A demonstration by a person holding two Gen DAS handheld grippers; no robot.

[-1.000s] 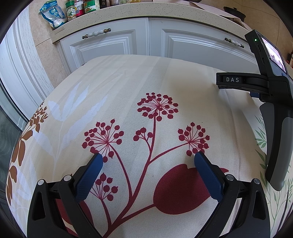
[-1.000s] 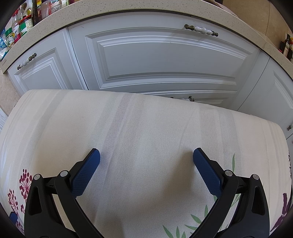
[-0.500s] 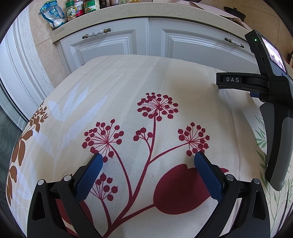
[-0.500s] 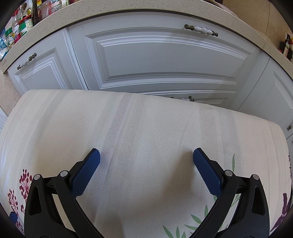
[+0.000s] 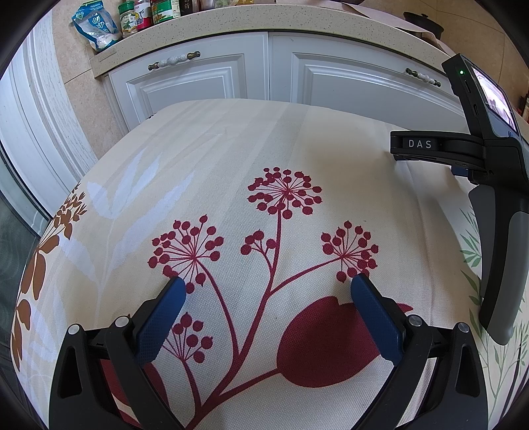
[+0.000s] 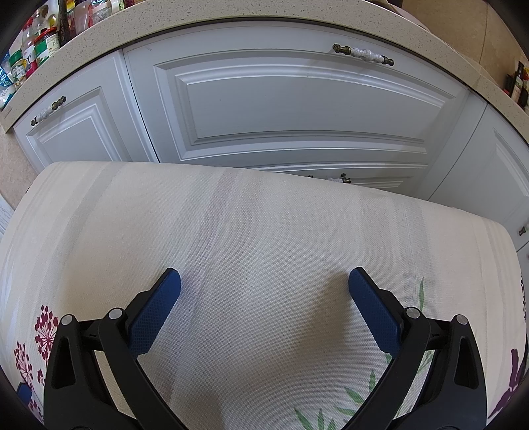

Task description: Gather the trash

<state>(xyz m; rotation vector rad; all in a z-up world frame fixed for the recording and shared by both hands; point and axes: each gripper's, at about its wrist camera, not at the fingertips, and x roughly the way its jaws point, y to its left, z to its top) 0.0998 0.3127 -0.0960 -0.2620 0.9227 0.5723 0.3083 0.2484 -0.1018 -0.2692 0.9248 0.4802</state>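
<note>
**Both grippers poised over a cloth-covered worktop, no trash in view**

The left gripper [image 5: 264, 287] hangs low over a worktop [image 5: 330, 139] covered by a cream cloth printed with dark red flower heads [image 5: 284, 192] and a large red tulip shape [image 5: 327, 344]. Its blue fingers [image 5: 160, 317] are spread wide with only the printed cloth between them. At the right edge of the left wrist view, the right gripper [image 5: 426, 145] shows from the side, its black body marked "DAS" and a small lit screen [image 5: 496, 96] standing above it.

In the right wrist view, the right gripper's [image 6: 264, 281] blue fingers [image 6: 373, 314] are likewise spread apart and hold nothing, over a plain striped part of the same cloth [image 6: 264, 225]. Purple and green plant prints sit near the lower corners.

Beyond the far edge of the cloth stand white cabinet doors [image 6: 307, 99] with pale handles [image 6: 363, 54], under a speckled stone countertop [image 5: 264, 16]. A blue-and-white packet [image 5: 96, 28] and several jars [image 5: 132, 18] stand on the countertop's left end.

No piece of trash can be made out in either view, so where it lies cannot be told.
</note>
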